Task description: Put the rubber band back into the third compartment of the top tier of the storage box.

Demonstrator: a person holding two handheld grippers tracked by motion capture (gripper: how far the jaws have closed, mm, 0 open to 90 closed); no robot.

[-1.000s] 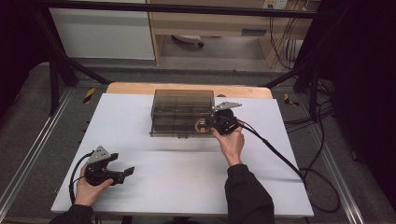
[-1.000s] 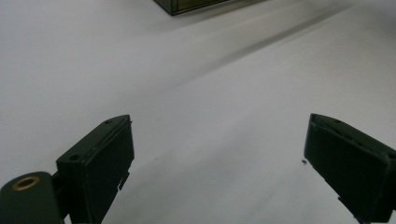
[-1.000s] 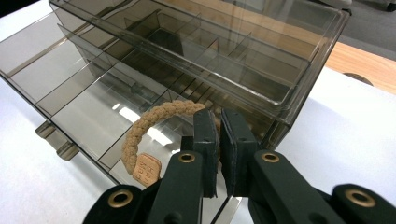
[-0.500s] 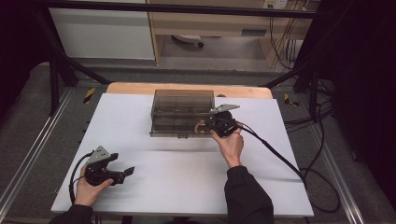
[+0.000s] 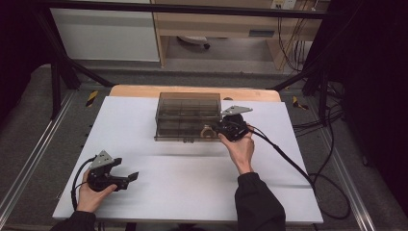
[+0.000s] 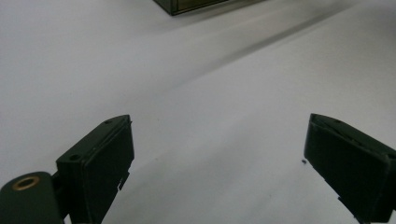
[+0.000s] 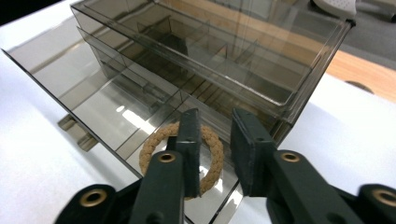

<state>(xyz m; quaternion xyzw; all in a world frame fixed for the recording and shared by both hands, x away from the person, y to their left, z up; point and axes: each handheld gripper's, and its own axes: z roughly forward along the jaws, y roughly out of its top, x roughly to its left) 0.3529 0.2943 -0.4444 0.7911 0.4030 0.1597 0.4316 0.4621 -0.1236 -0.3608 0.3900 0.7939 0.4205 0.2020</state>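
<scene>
Right hand-held gripper [image 7: 212, 154] shifted; braided tan ring [image 7: 161, 140] clamped.

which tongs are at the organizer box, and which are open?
The right tongs are at the smoky organizer box, jaws nearly closed around the braided ring. The left tongs are wide open over bare table.

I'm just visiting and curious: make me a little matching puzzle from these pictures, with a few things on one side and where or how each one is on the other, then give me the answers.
Things:
1. smoky clear plastic organiser box
2. tan braided rope ring
3. left gripper
4. right gripper

Places or states:
A. one jaw inside its loop, one outside
B. jaws wide apart over bare white table, holding nothing
C. at the table's far middle, lid swung open toward the person
D. jaws close together around a braided strand

Pairs: 1-C, 2-A, 3-B, 4-D
</scene>
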